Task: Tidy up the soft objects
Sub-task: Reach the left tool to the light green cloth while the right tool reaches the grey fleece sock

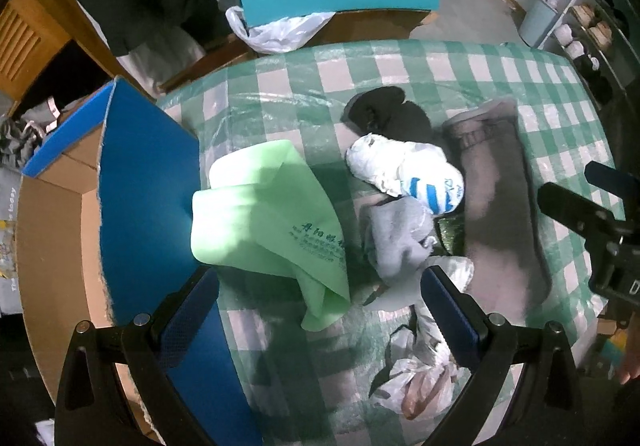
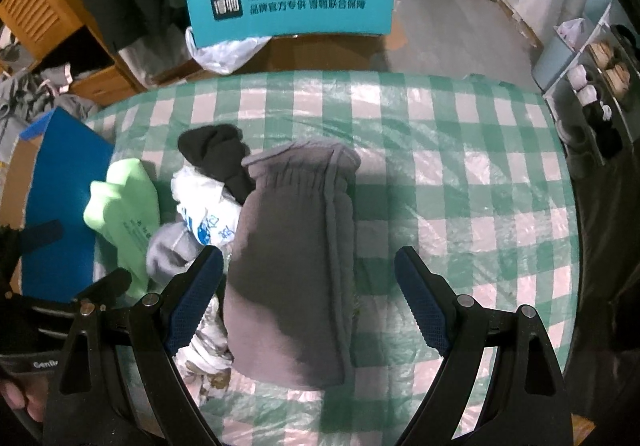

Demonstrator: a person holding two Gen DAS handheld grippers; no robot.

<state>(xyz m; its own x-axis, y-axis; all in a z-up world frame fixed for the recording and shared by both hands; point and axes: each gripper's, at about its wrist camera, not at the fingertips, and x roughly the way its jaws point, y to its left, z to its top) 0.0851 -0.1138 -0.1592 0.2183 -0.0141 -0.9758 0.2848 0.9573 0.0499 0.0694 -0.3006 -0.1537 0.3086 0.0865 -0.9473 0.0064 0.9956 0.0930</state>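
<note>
Hovering, both claws spread and empty | right gripper [image 2: 308,302] straddles grey folded garment [image 2: 292,262], table centre | left gripper [image 1: 320,318] near green cloth [image 1: 264,214], by box [image 1: 60,238] left | we pinch mid-fold, lift level.

table, green check cloth [image 2: 460,174] | grey garment [image 2: 292,246], black sock [image 2: 218,154], green cloth [image 1: 256,214]
</note>
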